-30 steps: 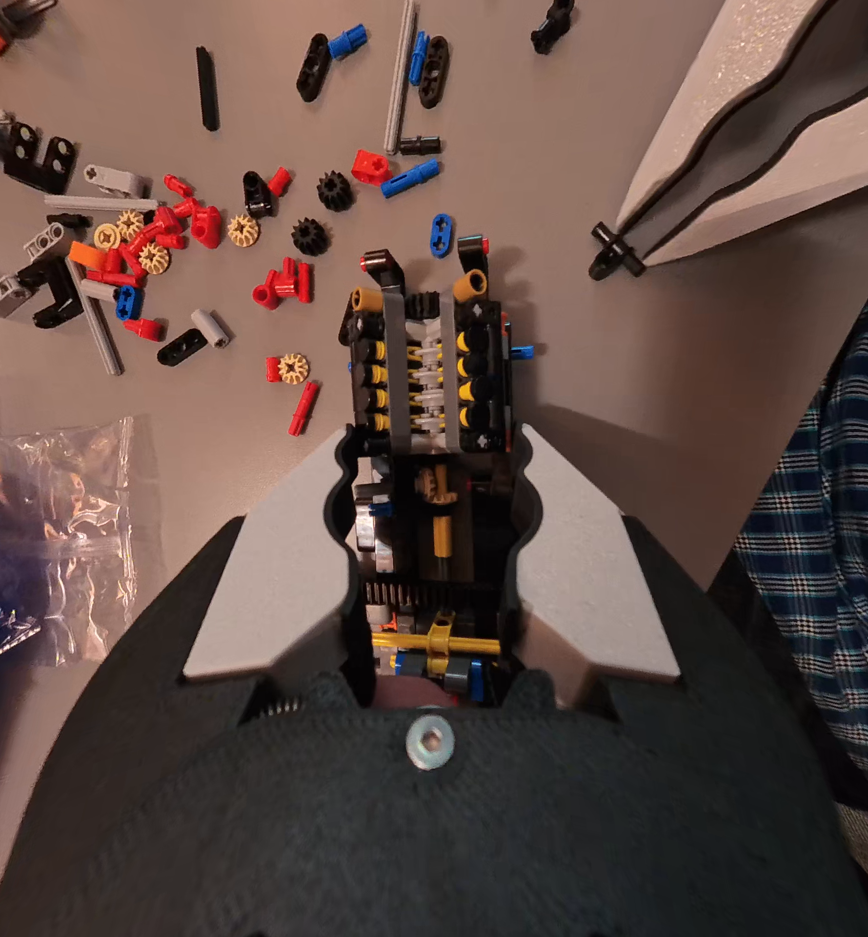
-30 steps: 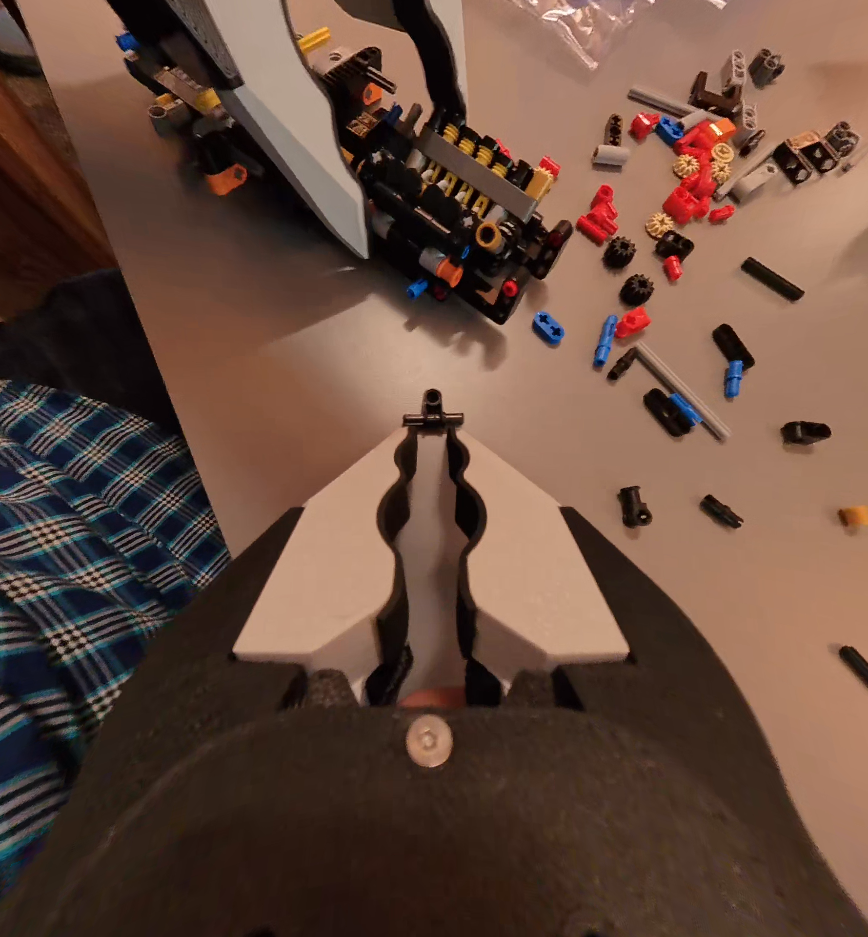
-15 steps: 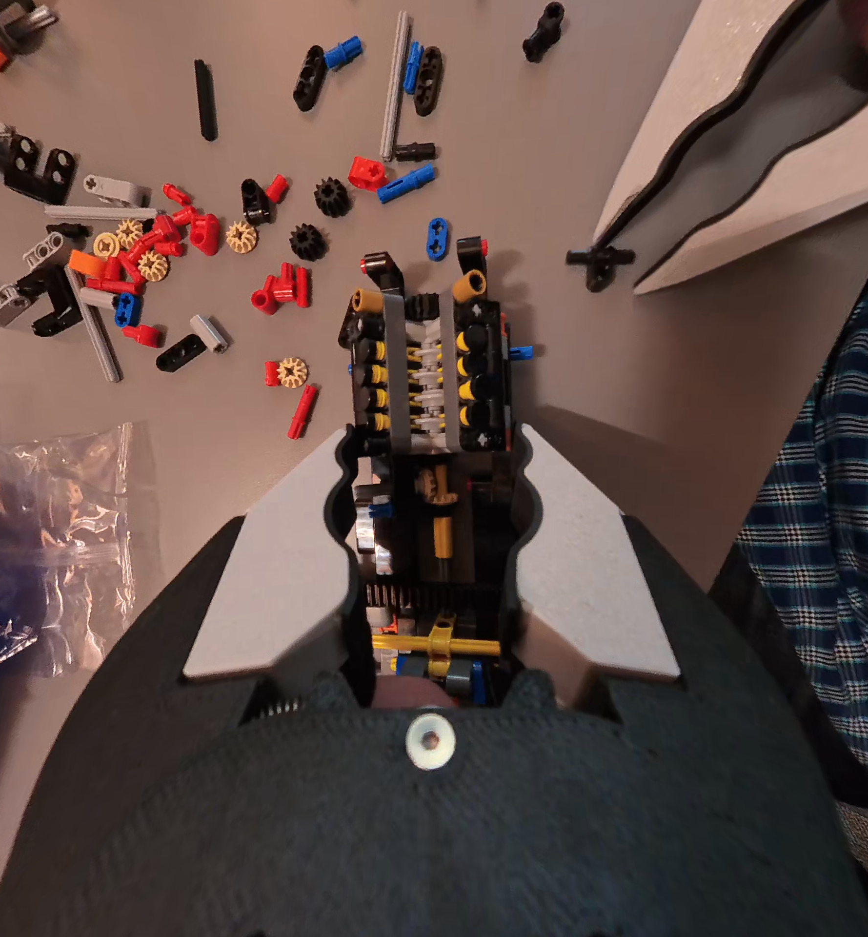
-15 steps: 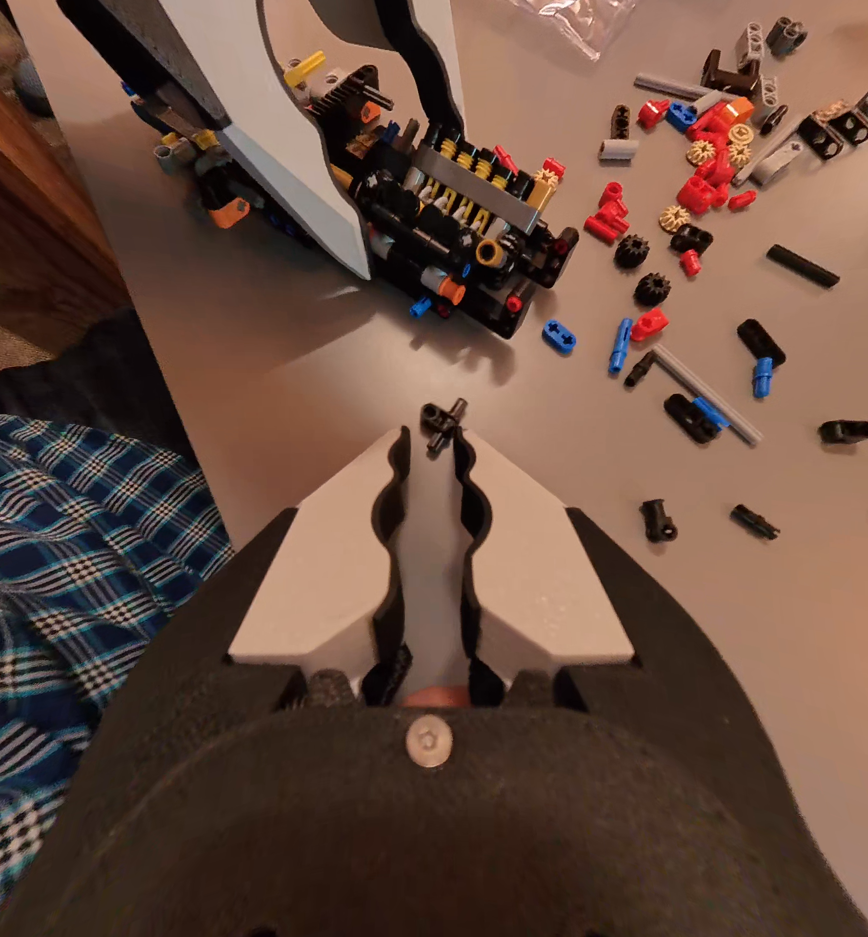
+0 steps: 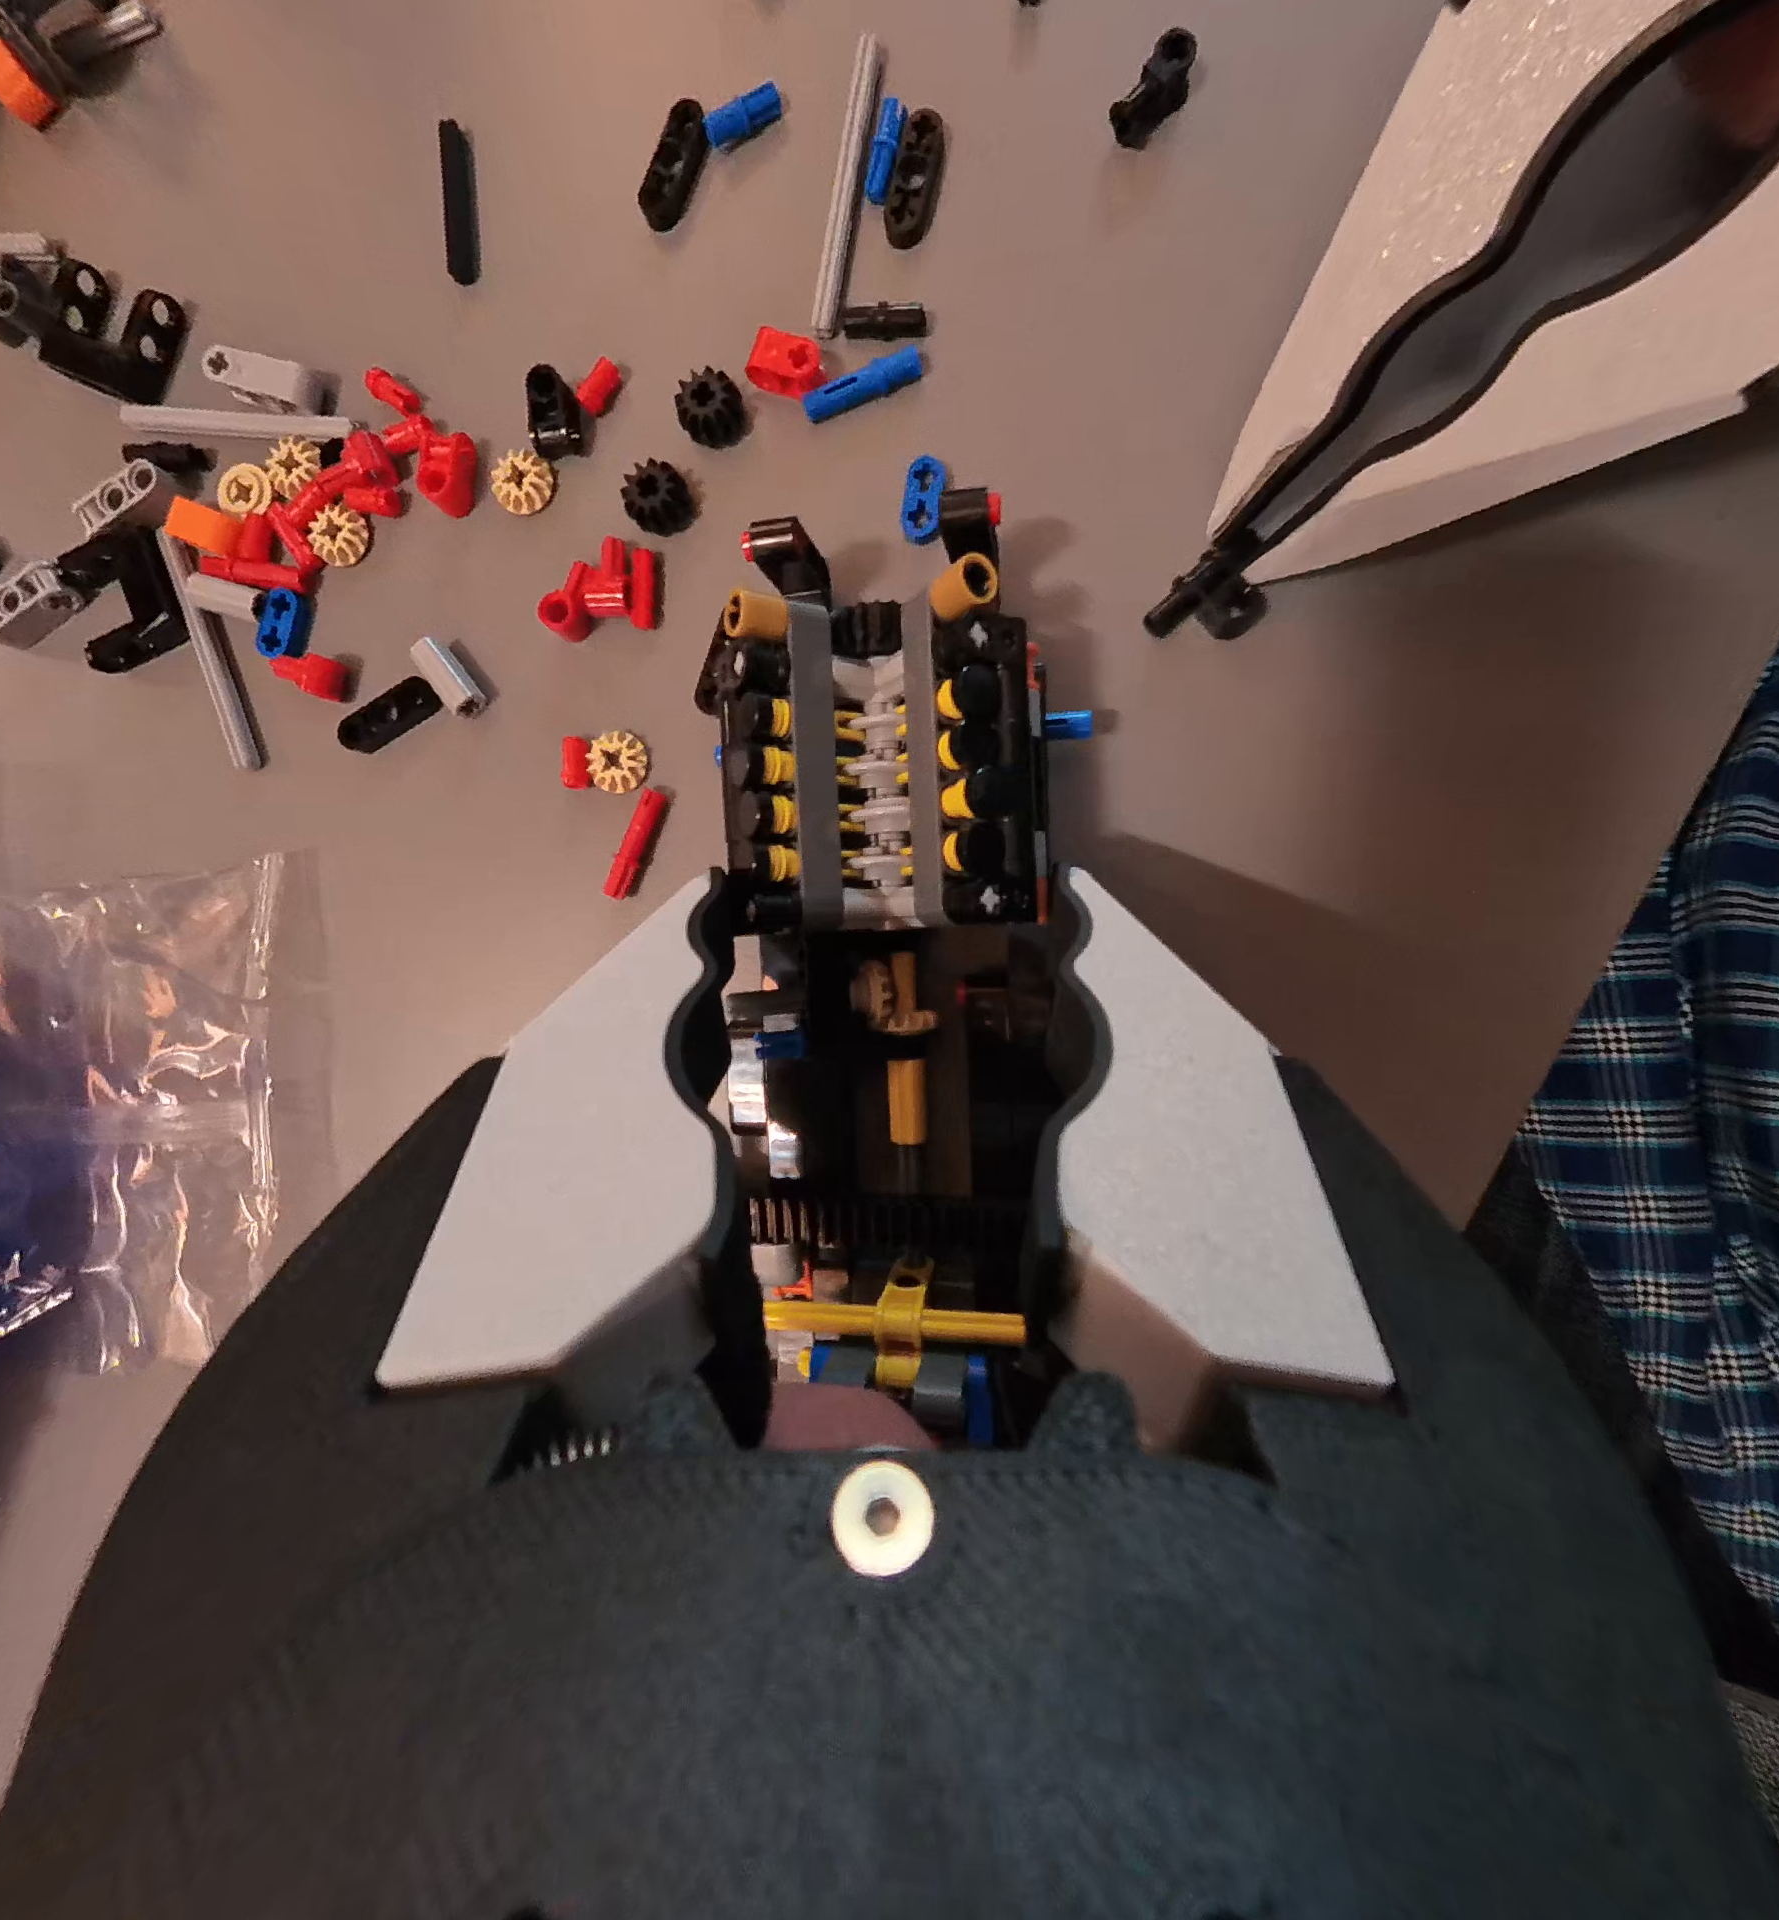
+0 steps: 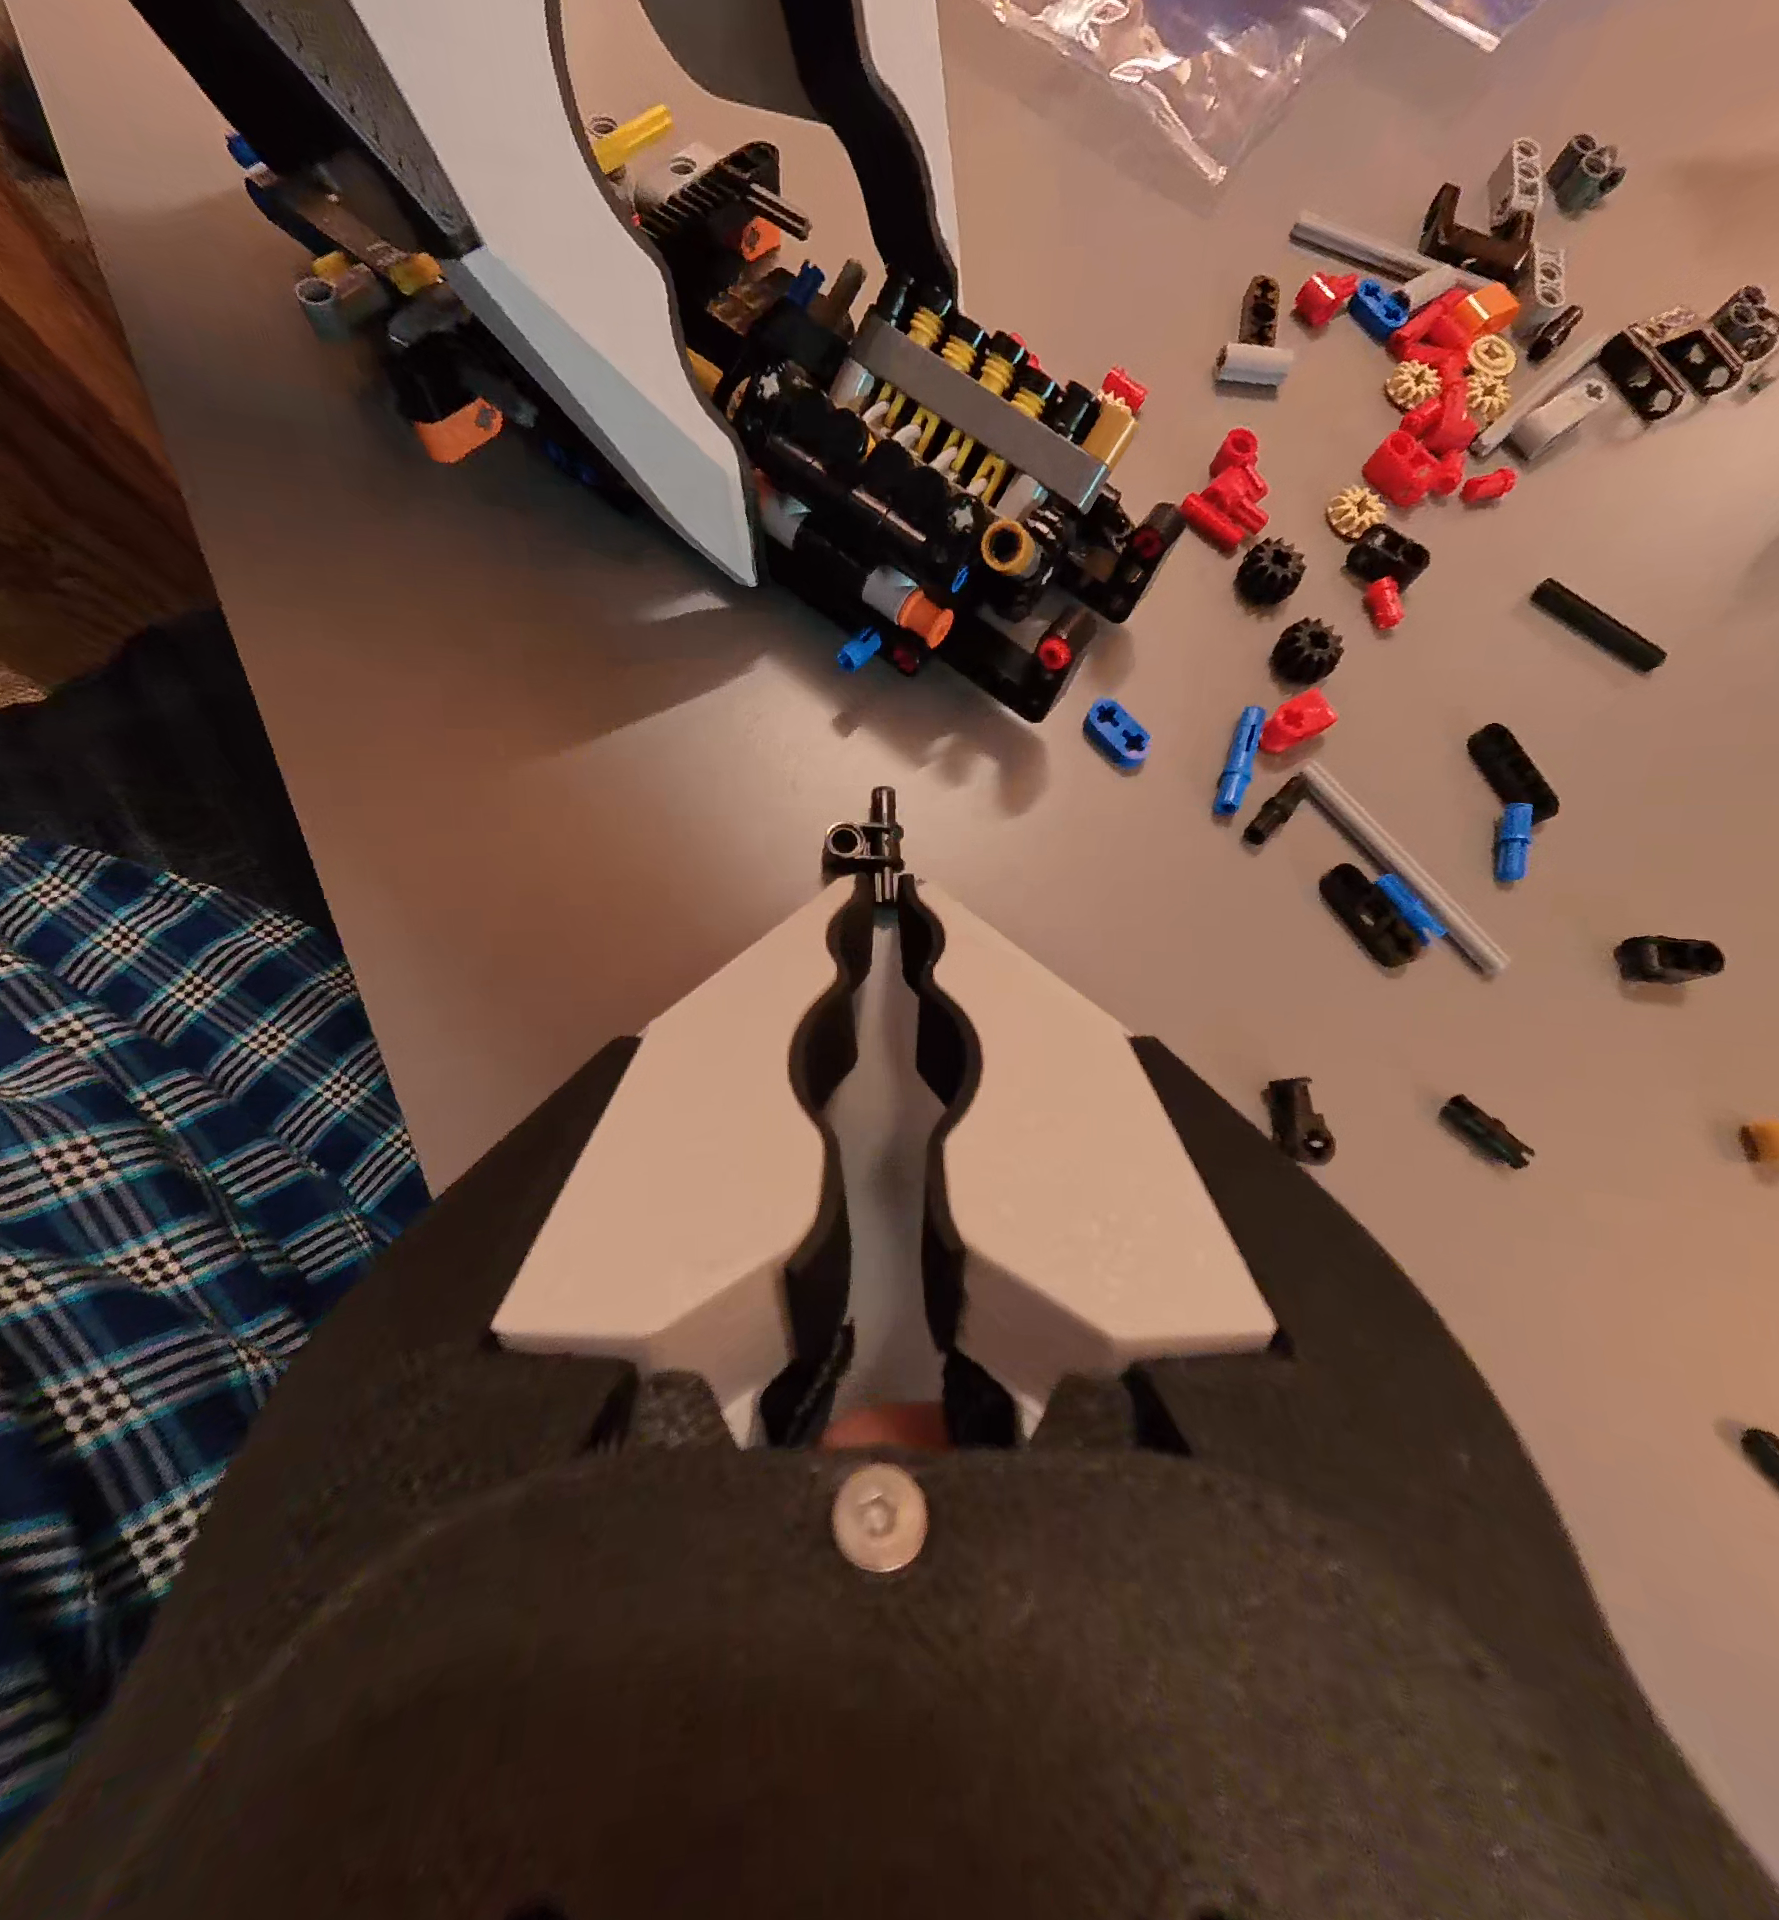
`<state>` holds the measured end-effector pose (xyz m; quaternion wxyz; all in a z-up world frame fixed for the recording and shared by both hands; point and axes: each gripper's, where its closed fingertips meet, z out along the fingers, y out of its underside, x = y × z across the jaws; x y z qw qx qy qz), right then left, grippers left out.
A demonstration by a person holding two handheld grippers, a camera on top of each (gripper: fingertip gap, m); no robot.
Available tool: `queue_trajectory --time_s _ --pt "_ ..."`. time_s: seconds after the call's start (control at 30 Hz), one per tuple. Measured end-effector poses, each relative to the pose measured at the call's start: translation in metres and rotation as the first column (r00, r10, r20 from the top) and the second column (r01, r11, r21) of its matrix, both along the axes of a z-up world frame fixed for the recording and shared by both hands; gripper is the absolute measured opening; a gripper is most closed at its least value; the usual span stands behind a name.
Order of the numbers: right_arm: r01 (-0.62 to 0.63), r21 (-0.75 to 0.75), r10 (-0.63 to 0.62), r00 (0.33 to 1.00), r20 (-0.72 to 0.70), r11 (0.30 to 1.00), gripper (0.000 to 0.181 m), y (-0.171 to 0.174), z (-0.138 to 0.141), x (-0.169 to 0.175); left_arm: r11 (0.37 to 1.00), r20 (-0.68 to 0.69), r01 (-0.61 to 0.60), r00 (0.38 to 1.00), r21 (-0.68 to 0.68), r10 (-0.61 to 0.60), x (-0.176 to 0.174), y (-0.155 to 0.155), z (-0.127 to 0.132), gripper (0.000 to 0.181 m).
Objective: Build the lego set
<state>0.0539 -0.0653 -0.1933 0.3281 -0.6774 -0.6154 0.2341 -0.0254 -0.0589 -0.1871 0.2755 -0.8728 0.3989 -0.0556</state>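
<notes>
Left gripper (image 5: 890, 904) clamped around black-and-yellow lego engine assembly (image 5: 880, 769) resting near table's front edge. Right gripper (image 6: 883, 896) pinching small black lego pin connector (image 6: 869, 840) at fingertips, above bare grey table (image 6: 573, 727).

Legible text, labels, brands, numbers, signs: none. Lego assembly (image 5: 880, 769), loose pieces (image 5: 345, 499) on the worktop (image 5: 1228, 810): no printed markings visible. Clear plastic bag (image 5: 106, 1091): only creases and glare show on it, no readable print. Both tools: plain grey and black surfaces, unmarked
</notes>
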Motion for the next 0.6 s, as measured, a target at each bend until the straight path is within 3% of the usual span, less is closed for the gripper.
queue_trajectory --time_s 0.37,0.6 --pt "0.029 -0.041 -0.031 0.998 -0.051 0.999 0.002 0.009 0.006 -0.009 0.999 0.005 -0.042 0.999 0.002 0.041 0.001 0.001 0.000 0.058" --pt "0.074 -0.163 -0.093 0.989 -0.112 0.984 0.002 0.021 0.014 -0.015 0.995 0.060 -0.099 0.993 0.033 0.097 0.004 0.006 0.005 0.058"
